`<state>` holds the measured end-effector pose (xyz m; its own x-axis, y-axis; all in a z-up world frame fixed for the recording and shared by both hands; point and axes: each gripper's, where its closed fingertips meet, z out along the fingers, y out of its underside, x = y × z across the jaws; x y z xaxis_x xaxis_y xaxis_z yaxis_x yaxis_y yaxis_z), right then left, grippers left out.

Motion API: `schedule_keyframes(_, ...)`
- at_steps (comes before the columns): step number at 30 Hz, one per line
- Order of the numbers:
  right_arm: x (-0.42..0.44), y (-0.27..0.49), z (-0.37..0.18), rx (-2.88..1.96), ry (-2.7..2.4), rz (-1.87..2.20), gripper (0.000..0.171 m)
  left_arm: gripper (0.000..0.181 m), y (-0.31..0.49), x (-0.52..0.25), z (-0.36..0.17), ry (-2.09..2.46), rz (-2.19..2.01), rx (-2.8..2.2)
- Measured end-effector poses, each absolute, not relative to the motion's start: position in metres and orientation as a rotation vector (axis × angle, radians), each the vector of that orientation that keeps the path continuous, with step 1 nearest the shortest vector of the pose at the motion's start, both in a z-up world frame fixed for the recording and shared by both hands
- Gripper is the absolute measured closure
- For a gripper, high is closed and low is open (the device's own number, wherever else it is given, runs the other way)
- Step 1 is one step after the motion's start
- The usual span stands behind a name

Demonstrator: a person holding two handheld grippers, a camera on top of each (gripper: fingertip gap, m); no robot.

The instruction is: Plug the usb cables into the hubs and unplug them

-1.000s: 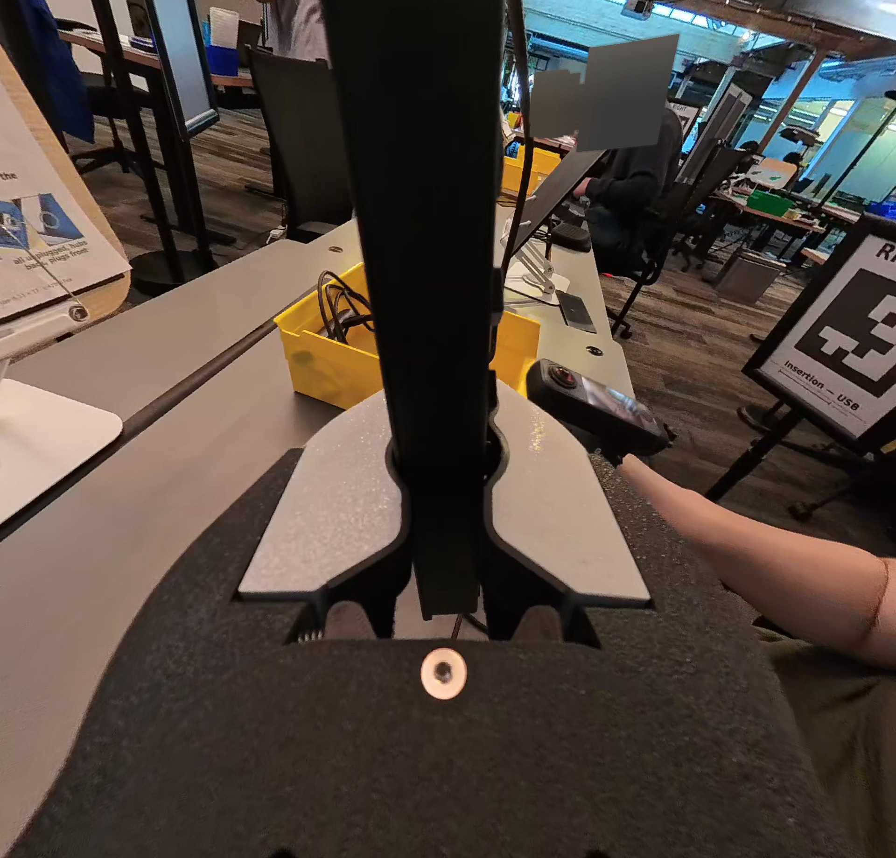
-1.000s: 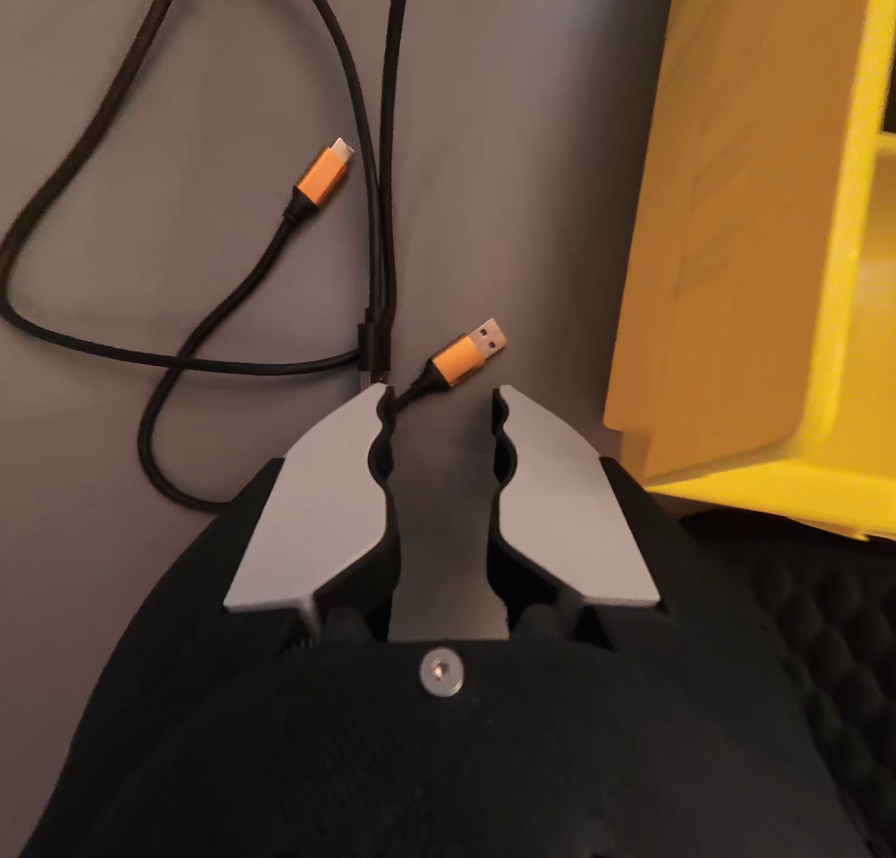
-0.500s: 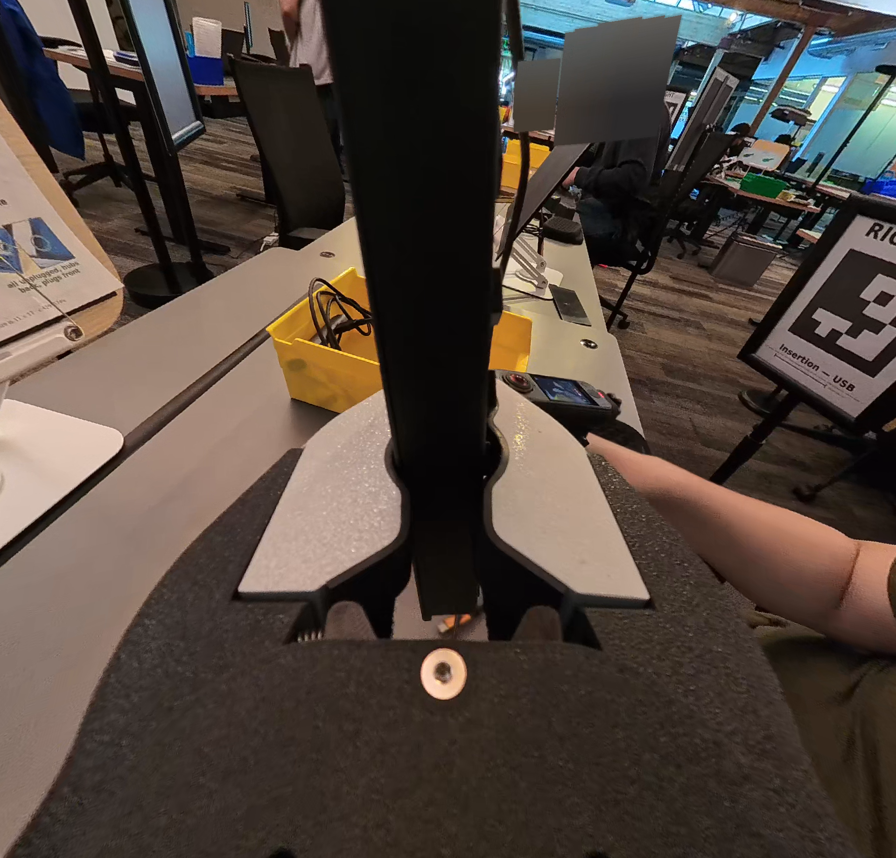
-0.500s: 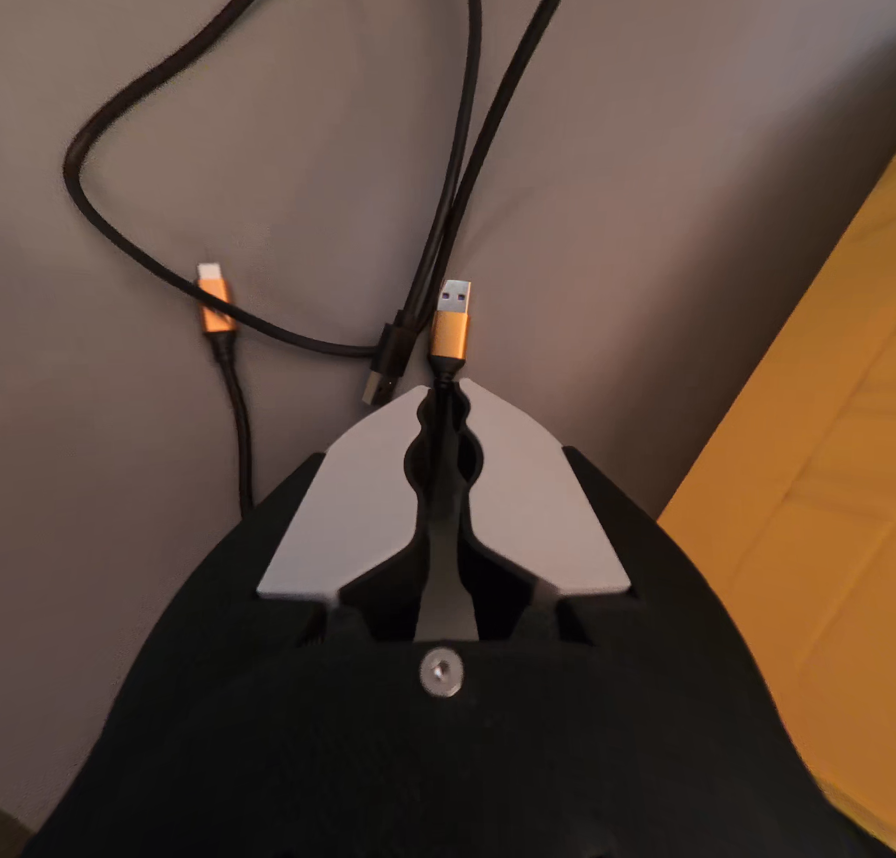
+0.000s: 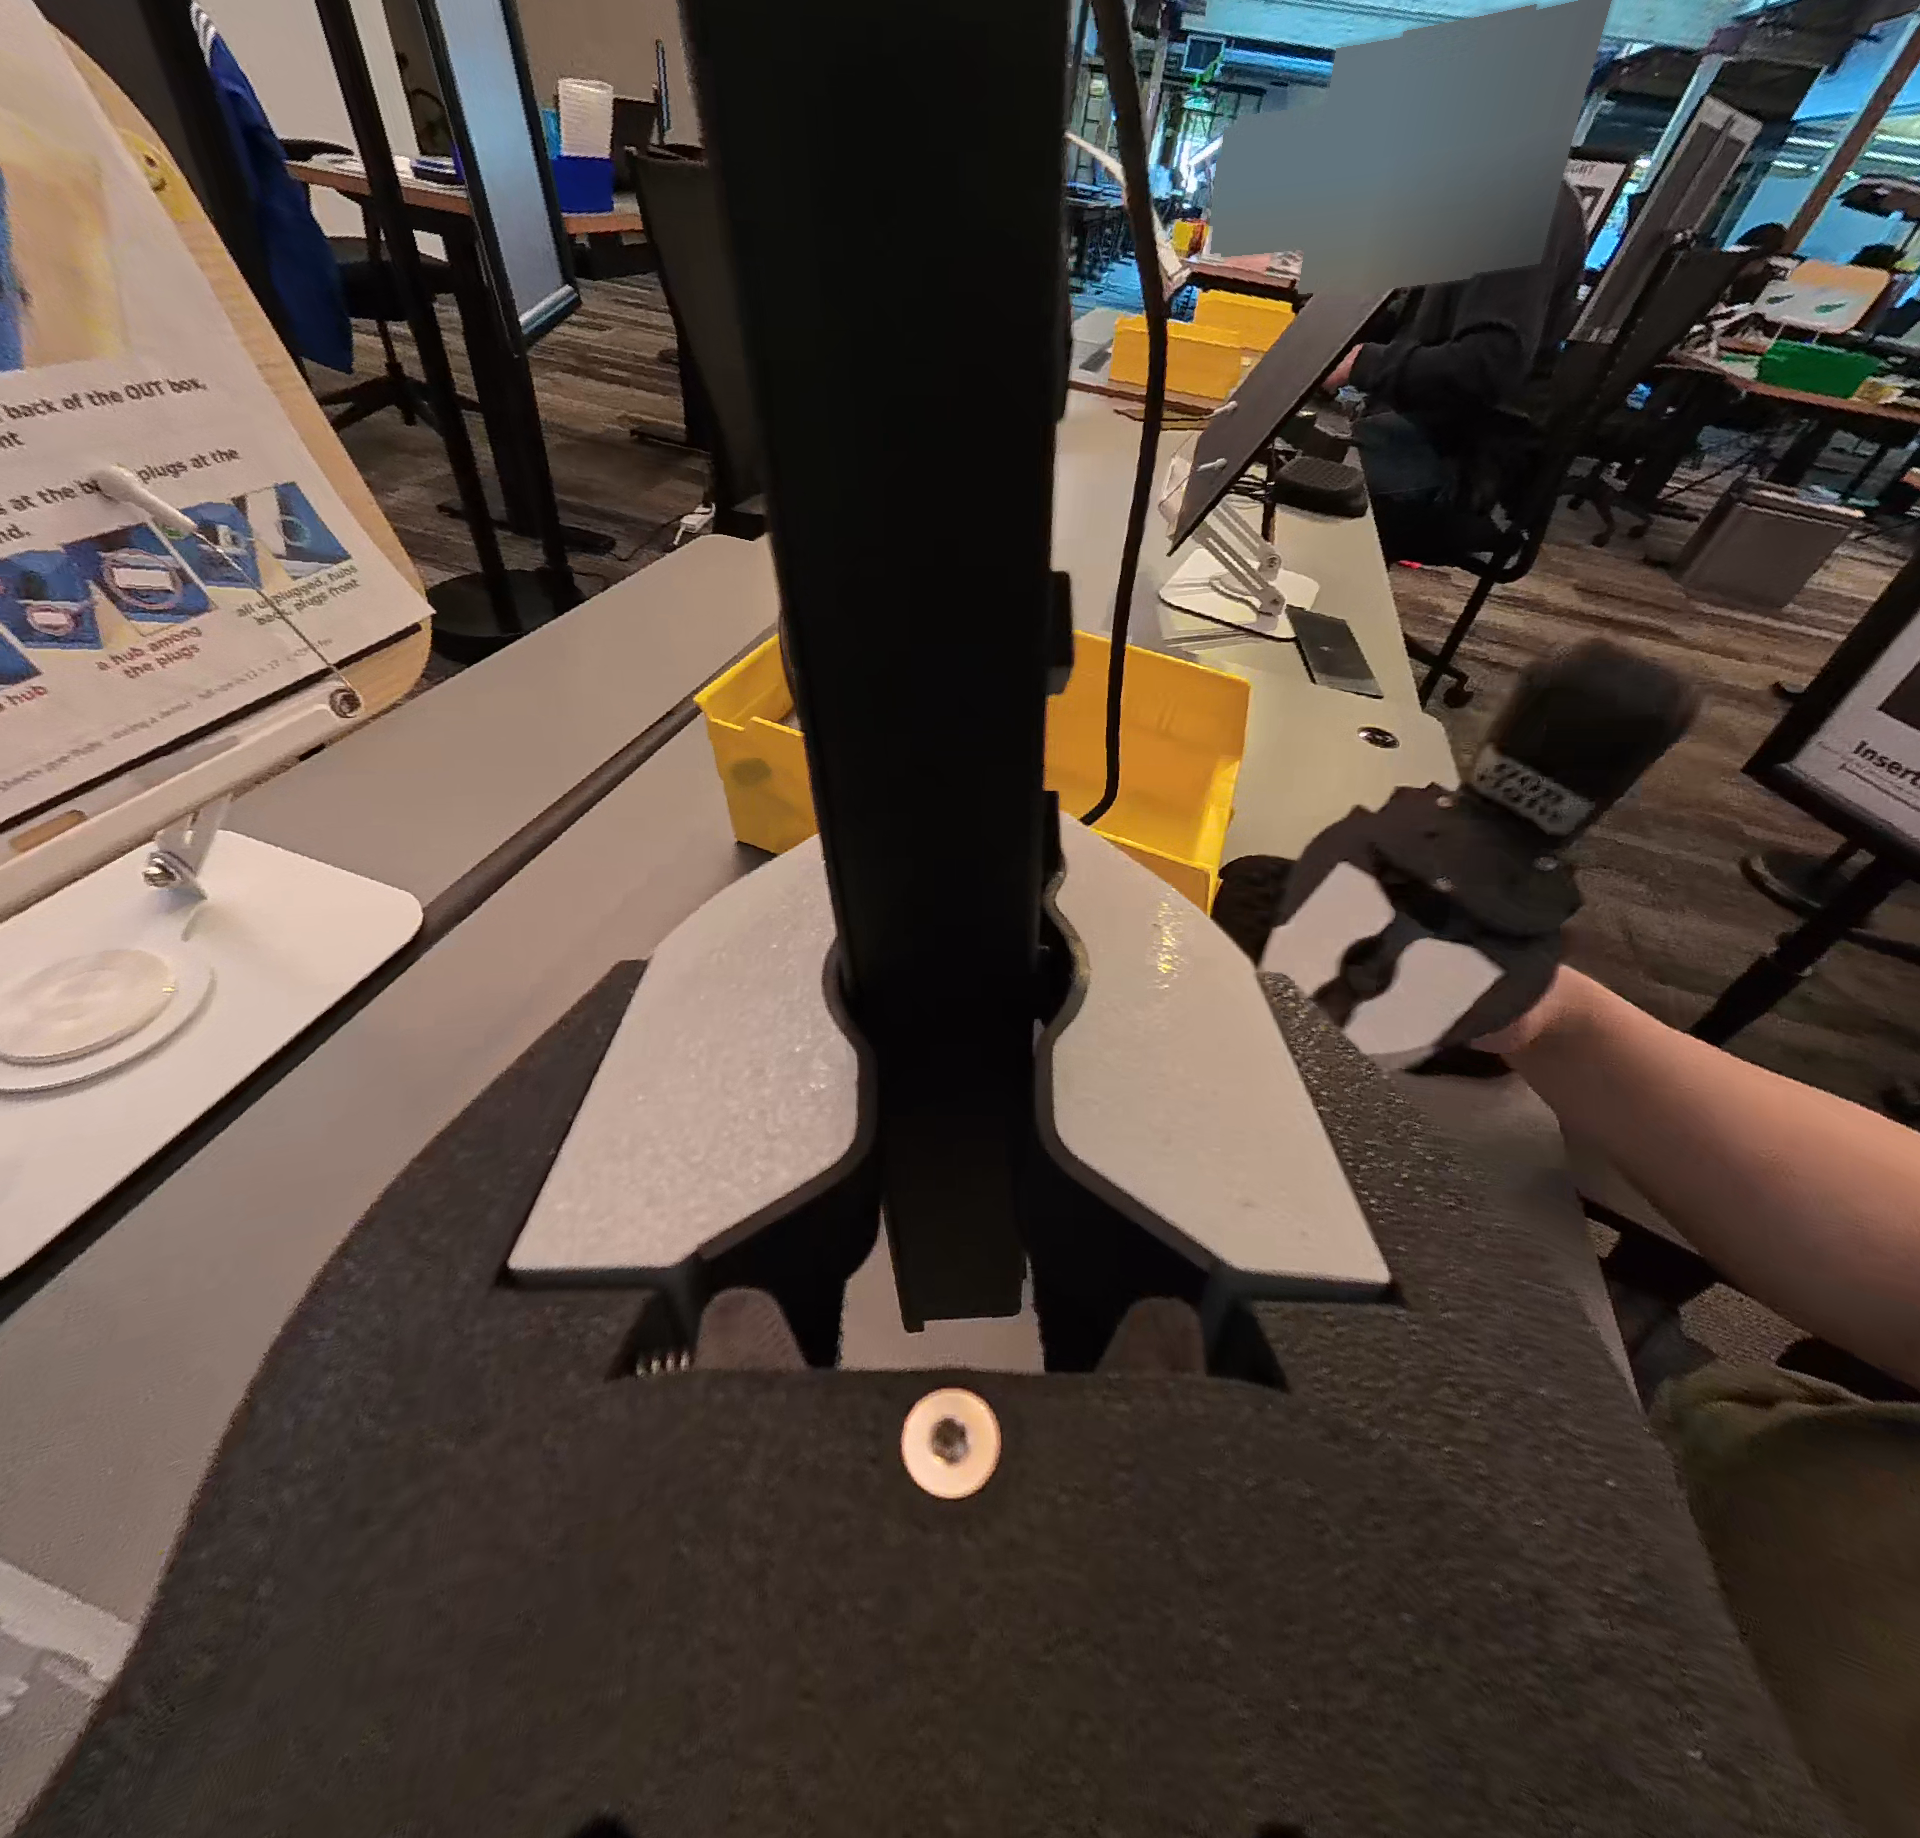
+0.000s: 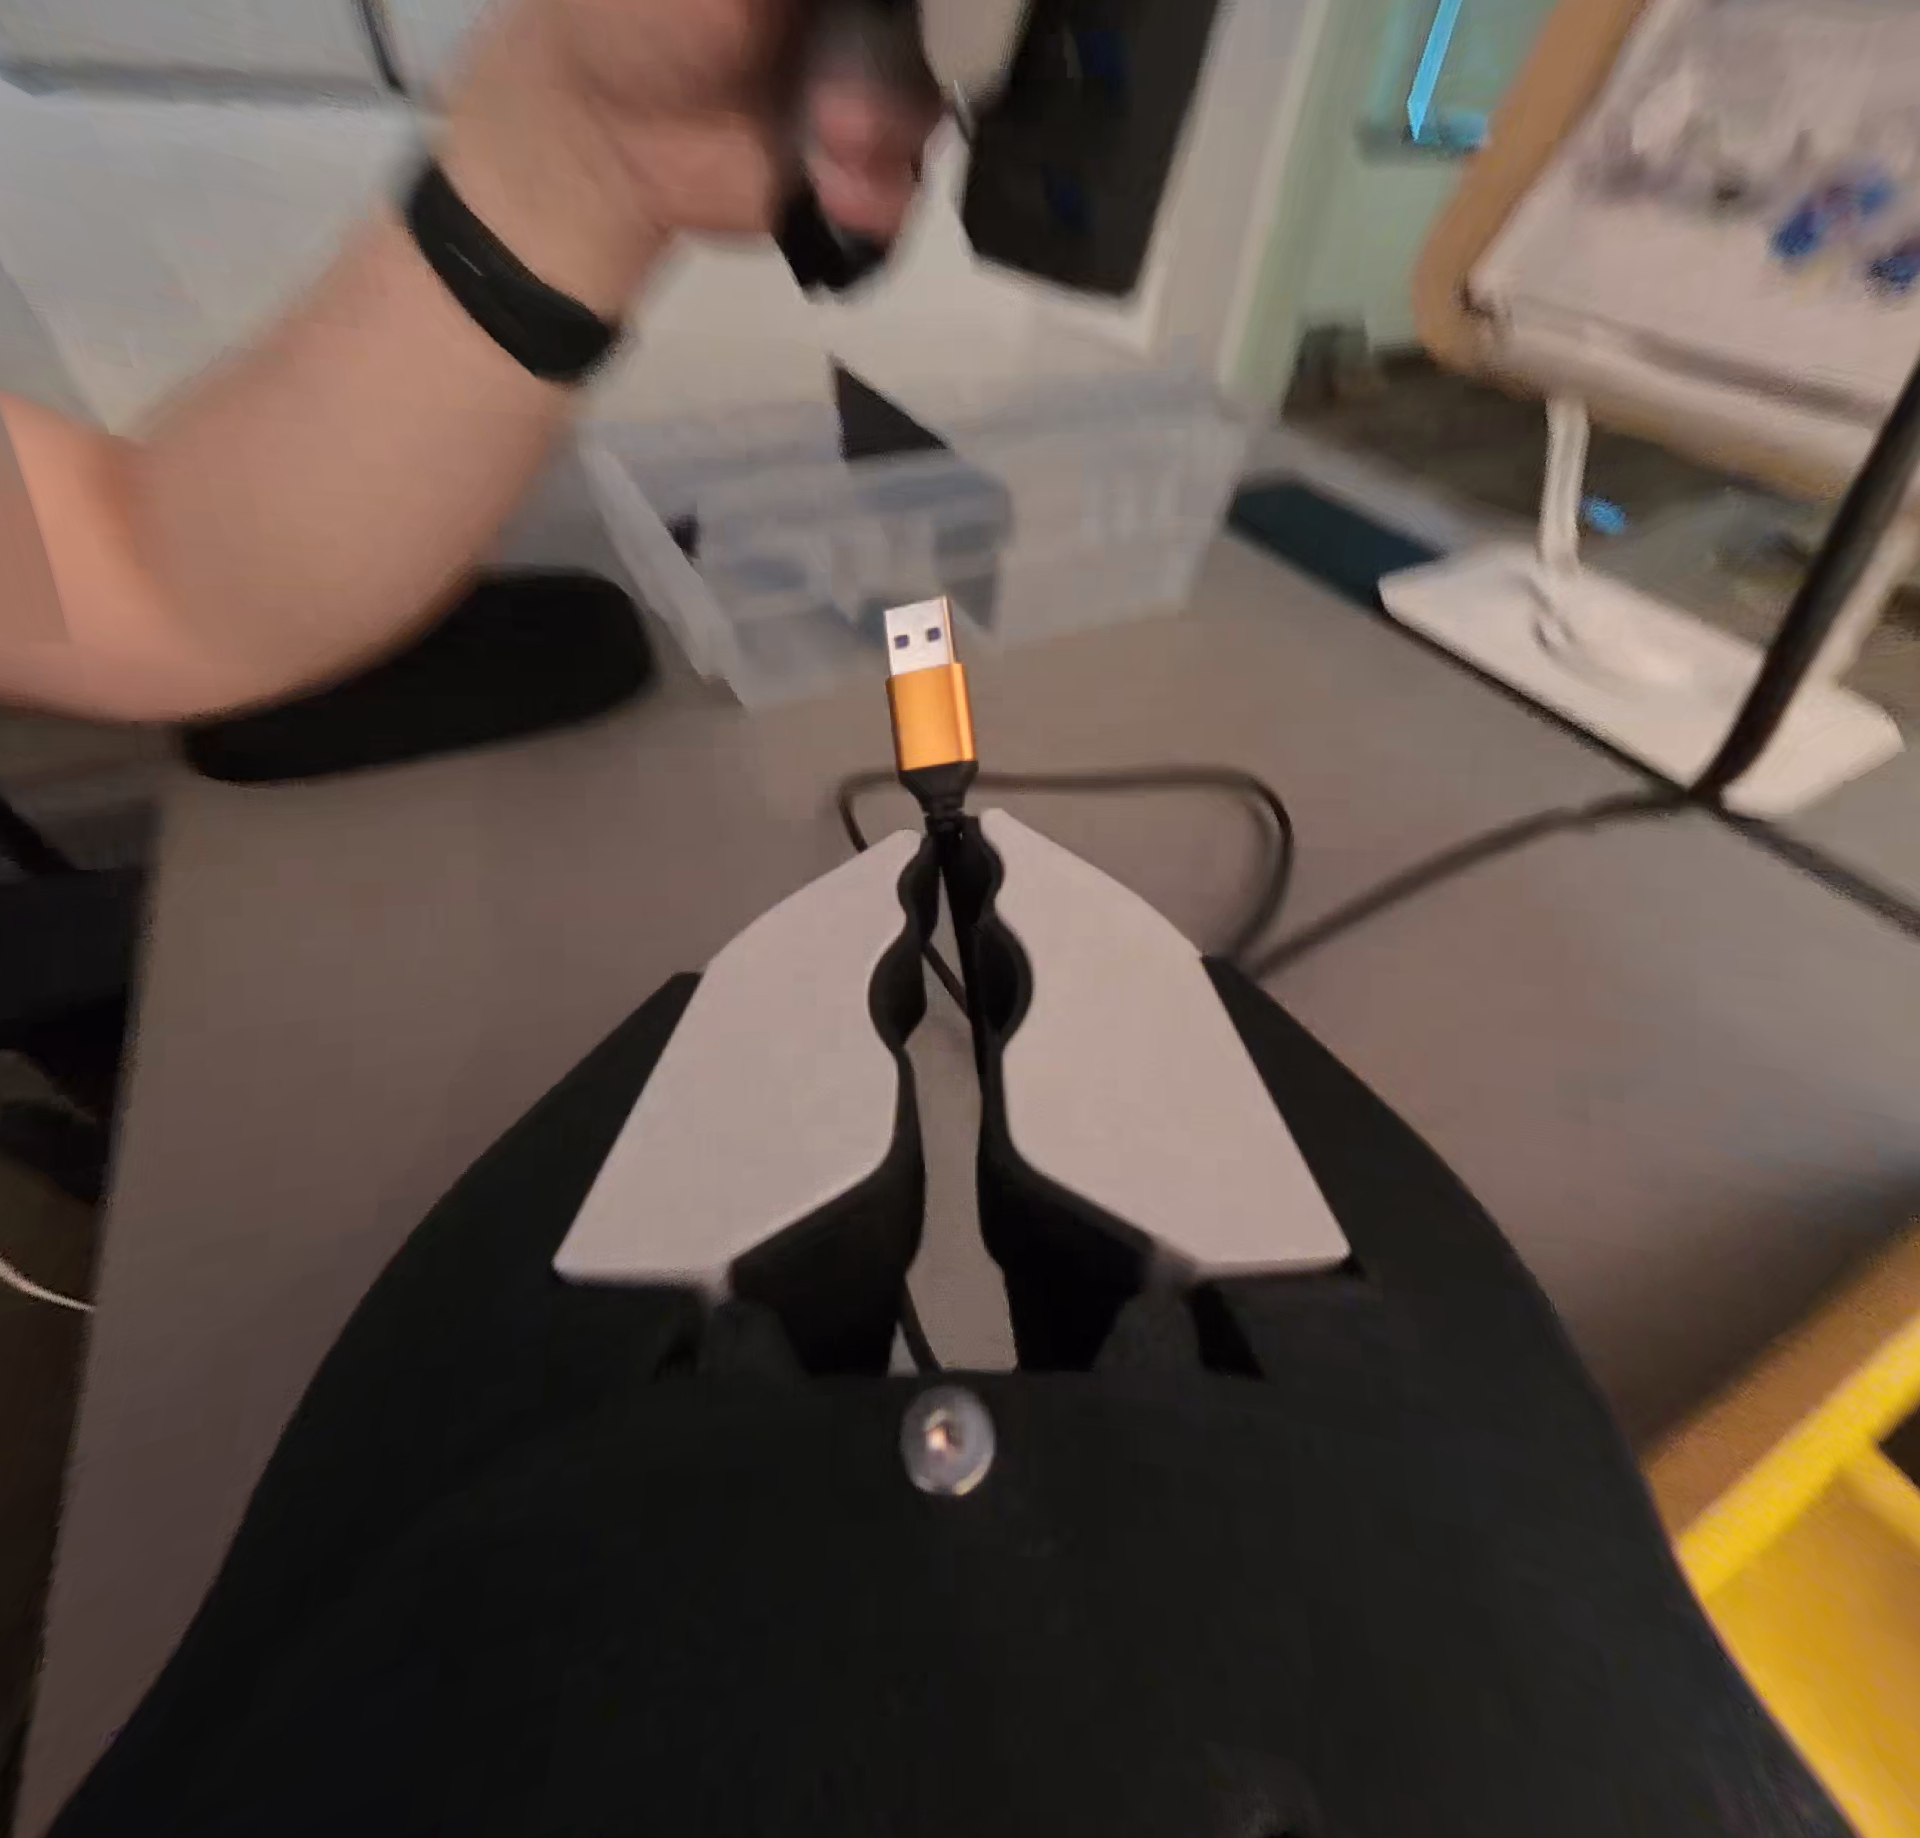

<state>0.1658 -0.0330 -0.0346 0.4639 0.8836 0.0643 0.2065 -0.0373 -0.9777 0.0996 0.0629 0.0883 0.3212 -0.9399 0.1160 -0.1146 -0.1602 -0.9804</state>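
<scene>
My left gripper (image 5: 945, 915) is shut on a long black USB hub (image 5: 894, 438) and holds it upright above the grey table; the hub's black lead (image 5: 1132, 438) hangs down to its right. My right gripper (image 6: 948, 832) is shut on a black USB cable just behind its orange plug (image 6: 930, 718), which points forward, clear of the table. The rest of the cable (image 6: 1247, 832) loops on the table behind it. The right gripper also shows in the left wrist view (image 5: 1371, 957), raised at the right. The hand holding the left gripper (image 6: 623, 126) is blurred at the top left.
A yellow bin (image 5: 1143, 749) stands behind the hub and shows at the lower right of the right wrist view (image 6: 1818, 1476). A white stand with an instruction sheet (image 5: 208, 915) is at the left. A clear plastic box (image 6: 883, 521) sits beyond the plug. A sign on a stand (image 5: 1849, 749) is beside the table. Tip to tip, the grippers are about 20 cm apart.
My right gripper shut on the cable behind the orange plug, lifted it off the table and swung up toward the left hand. The left gripper kept its hold on the hub.
</scene>
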Motion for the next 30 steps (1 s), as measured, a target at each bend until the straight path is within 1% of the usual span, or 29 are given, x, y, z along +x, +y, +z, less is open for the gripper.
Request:
schedule_keyframes(6,0.163,-0.061,0.023,-1.234,-1.056,1.005,0.166,0.156,0.066,0.103,0.088,0.972,-0.951,-1.536)
schedule_keyframes(12,0.169,-0.055,0.062,-1.127,-1.106,1.055,0.166,0.156,0.073,0.105,0.083,0.972,-0.828,-1.523)
schedule_keyframes(17,0.168,-0.049,0.078,-1.115,-1.139,1.014,0.166,0.156,0.074,0.110,0.082,0.958,-0.831,-1.511)
schedule_keyframes(23,0.160,-0.036,0.092,-1.212,-1.052,1.012,0.166,0.156,0.071,0.116,0.081,0.963,-0.827,-1.495)
schedule_keyframes(30,0.149,-0.030,0.092,-1.291,-1.045,0.926,0.165,0.156,0.068,0.122,0.076,0.988,-0.810,-1.502)
